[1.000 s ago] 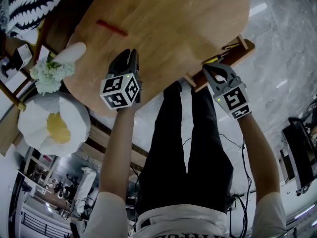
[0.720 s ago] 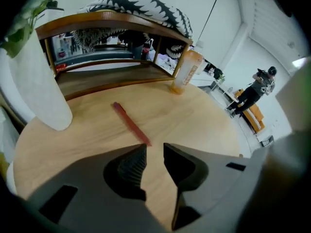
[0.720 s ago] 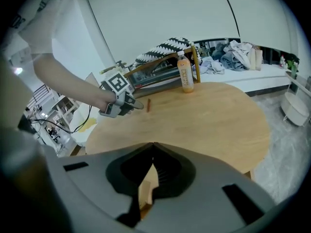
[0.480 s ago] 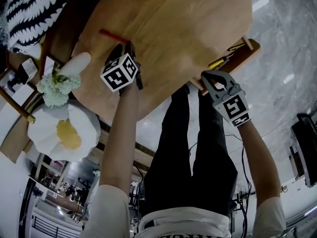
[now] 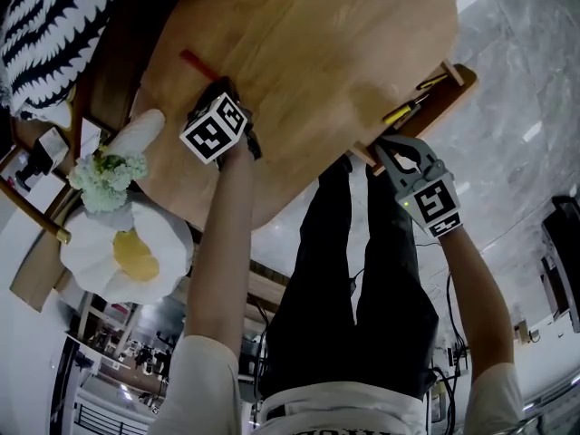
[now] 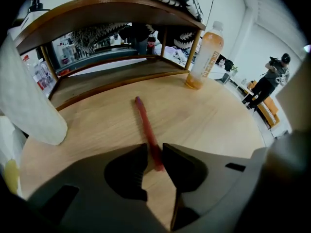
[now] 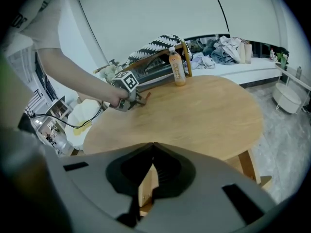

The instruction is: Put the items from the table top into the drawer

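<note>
A red pen (image 6: 146, 125) lies on the round wooden table (image 5: 326, 53). My left gripper (image 6: 154, 147) points steeply down at it, and the pen's near end sits between the jaw tips. The jaws have just been closing but still stand a little wider than the pen. In the head view the left gripper (image 5: 220, 86) is at the lower end of the pen (image 5: 196, 62). My right gripper (image 5: 397, 152) is shut on nothing, at the near corner of the open wooden drawer (image 5: 450, 78) at the table's right edge. Yellow and dark tools (image 5: 403, 109) lie in the drawer.
An orange drink bottle (image 6: 204, 57) stands on the table's far side beside a curved wooden shelf (image 6: 107, 13). A white flower-shaped cushion (image 5: 118, 243), a flower bunch (image 5: 107, 172) and a striped cushion (image 5: 45, 25) lie left of the table. A person (image 6: 269, 79) stands far off.
My left gripper has moved from the table's near edge across to the red pen and dropped over its end. The right gripper has stayed by the drawer.
</note>
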`<action>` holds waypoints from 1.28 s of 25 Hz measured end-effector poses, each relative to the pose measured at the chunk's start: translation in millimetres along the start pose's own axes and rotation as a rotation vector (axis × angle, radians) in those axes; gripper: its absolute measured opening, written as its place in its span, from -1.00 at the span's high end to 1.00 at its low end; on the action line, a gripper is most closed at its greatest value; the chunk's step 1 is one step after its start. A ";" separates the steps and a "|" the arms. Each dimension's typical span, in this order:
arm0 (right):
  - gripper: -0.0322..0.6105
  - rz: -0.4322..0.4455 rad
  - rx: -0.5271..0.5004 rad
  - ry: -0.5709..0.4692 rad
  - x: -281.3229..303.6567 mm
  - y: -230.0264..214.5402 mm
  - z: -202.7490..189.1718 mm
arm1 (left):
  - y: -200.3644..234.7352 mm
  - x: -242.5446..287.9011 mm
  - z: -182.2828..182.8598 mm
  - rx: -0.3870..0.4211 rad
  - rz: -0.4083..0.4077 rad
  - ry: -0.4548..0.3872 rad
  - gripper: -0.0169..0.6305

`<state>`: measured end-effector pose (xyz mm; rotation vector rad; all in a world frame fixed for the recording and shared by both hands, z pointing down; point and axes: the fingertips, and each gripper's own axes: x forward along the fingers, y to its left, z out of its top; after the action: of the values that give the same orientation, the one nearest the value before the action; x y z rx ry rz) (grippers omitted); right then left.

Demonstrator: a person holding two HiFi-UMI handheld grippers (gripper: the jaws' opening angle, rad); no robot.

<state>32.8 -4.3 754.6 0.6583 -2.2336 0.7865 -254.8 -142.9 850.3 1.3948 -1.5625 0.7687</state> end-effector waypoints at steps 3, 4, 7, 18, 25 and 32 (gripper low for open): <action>0.84 -0.002 0.006 -0.005 -0.8 2.2 0.0 | -1.3 1.4 -0.3 0.054 0.003 -0.012 0.75; 0.84 -0.002 0.007 -0.006 -1.1 2.6 0.1 | -1.0 1.4 -0.6 0.060 -0.002 -0.015 0.75; 0.84 -0.008 0.007 -0.011 -2.1 1.9 1.5 | -0.5 -0.9 -0.1 0.068 -0.027 -0.023 0.76; 0.84 -0.033 0.009 -0.024 -30.6 -16.9 -13.8 | -53.0 -26.4 -11.3 0.241 -0.115 -0.054 0.76; 0.84 -0.045 0.007 -0.026 -45.5 -21.4 -23.9 | -95.6 -40.5 -32.2 0.345 -0.173 -0.056 0.76; 0.84 -0.051 0.016 -0.019 -56.5 -28.2 -45.5 | -135.9 -48.5 -58.0 0.436 -0.220 -0.059 0.76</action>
<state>106.5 20.3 750.4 0.7305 -2.2201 0.7760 -110.8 -94.8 816.9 1.8840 -1.3003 0.9767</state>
